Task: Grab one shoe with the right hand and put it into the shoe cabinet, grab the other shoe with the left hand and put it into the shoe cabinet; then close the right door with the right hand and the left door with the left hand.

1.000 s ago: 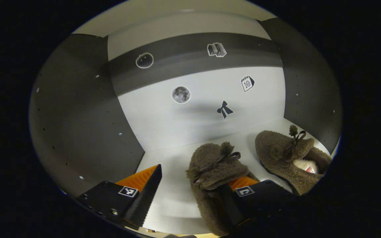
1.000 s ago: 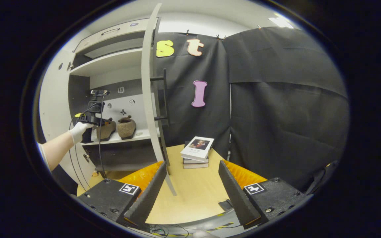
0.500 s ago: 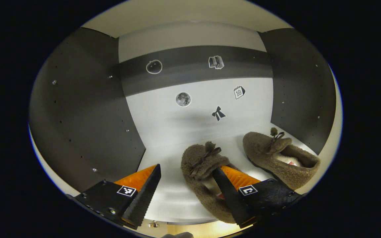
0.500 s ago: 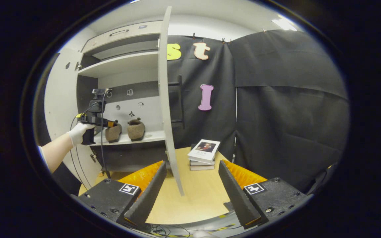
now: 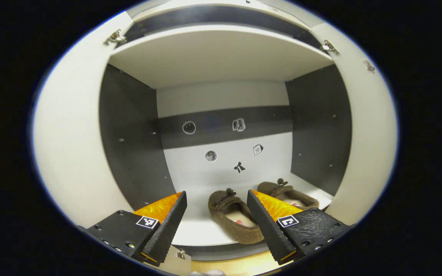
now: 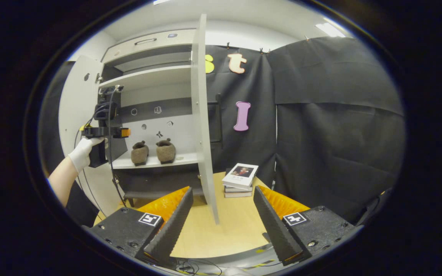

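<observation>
Both slippers (image 5: 233, 214) sit on the cabinet shelf (image 5: 202, 234). Both tongs (image 6: 221, 226) are held wide and empty; the right door (image 6: 203, 126) should be pushed flat, gently.

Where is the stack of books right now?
In the right gripper view, the stack of books sits on the wooden table, just right of the open right cabinet door, against the black cloth.
</observation>
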A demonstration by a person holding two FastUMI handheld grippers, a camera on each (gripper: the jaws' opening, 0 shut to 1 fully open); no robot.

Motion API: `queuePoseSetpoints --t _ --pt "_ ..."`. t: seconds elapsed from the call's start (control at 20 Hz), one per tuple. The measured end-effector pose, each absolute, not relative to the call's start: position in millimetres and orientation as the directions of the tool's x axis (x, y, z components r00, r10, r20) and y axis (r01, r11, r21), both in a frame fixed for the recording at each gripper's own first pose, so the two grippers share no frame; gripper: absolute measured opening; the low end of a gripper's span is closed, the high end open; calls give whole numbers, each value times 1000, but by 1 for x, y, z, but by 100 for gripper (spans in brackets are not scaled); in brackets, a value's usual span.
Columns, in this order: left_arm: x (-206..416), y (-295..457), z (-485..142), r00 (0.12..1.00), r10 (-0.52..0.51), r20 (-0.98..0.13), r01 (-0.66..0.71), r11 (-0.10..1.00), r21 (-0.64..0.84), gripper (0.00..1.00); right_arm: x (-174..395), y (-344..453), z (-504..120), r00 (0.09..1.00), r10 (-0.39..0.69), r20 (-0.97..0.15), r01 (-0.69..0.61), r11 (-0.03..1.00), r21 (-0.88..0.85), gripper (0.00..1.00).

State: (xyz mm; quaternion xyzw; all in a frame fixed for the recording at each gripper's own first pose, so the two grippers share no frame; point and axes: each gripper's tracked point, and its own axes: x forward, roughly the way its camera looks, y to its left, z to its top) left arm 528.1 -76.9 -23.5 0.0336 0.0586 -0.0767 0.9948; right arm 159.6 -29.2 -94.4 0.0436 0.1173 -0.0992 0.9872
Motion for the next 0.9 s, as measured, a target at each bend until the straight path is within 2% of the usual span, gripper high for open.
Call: queuePoseSetpoints --t 0.25,0.3,0.35,0.4,0.55,0.6,0.65,0.7,0.9 --pt "442 -75 15 981 -193 -9 193 979 69 100 145 -13 -85 966 -160 -203 175 983 58 100" --pt "425 -73 20 980 -197 8 195 978 74 96 143 -7 -83 968 -153 -201 169 984 61 100" --pt "407 -71 21 979 -203 18 201 977 76 100 140 0 -82 971 -140 -195 155 986 63 100" --pt "391 -70 22 978 -207 25 205 976 74 96 139 5 -80 974 -131 -184 144 988 62 99" --pt "336 -55 23 974 -224 27 222 973 59 96 133 21 -80 979 -103 -177 114 992 55 100" --pt "319 -50 19 975 -223 25 221 973 60 100 131 25 -80 980 -93 -173 104 993 58 100" --pt "303 -46 15 975 -221 20 220 974 59 100 129 29 -81 981 -83 -173 95 994 60 100" --pt "287 -41 12 976 -219 20 217 975 55 96 126 32 -81 982 -76 -173 88 994 60 100" --pt "234 -17 -11 985 -174 -7 174 985 2 96 117 37 -83 983 -57 -174 66 997 47 100"
